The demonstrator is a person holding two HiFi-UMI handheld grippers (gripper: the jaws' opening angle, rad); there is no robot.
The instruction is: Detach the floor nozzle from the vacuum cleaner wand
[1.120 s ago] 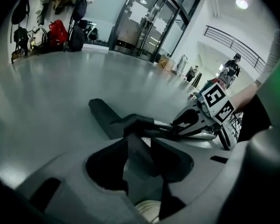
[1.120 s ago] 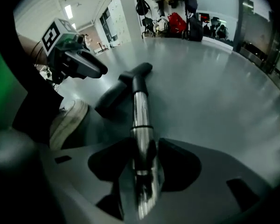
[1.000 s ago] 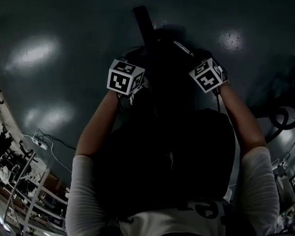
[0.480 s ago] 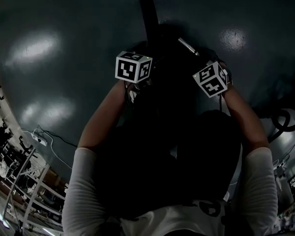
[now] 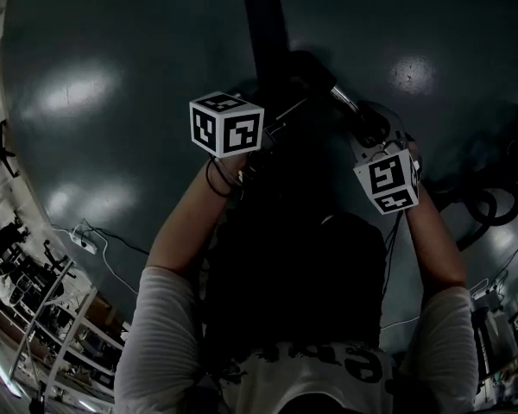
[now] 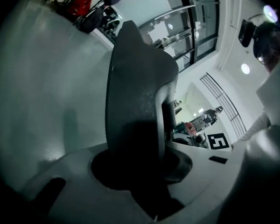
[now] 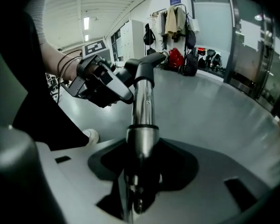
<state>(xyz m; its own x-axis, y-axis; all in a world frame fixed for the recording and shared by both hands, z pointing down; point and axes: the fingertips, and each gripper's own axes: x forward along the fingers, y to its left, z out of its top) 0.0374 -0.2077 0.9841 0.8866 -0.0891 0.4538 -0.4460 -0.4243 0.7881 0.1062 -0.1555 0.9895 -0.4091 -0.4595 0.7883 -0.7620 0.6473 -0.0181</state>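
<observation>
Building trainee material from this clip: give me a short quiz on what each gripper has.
1. True or false: the right gripper is empty.
2. The left gripper holds: A) cable B) nozzle C) hose.
3. Is the nozzle off the wand yet?
Key: 1 false, it grips the wand. 2 B; its jaws have just been closing on it. 3 No, they look joined.
</observation>
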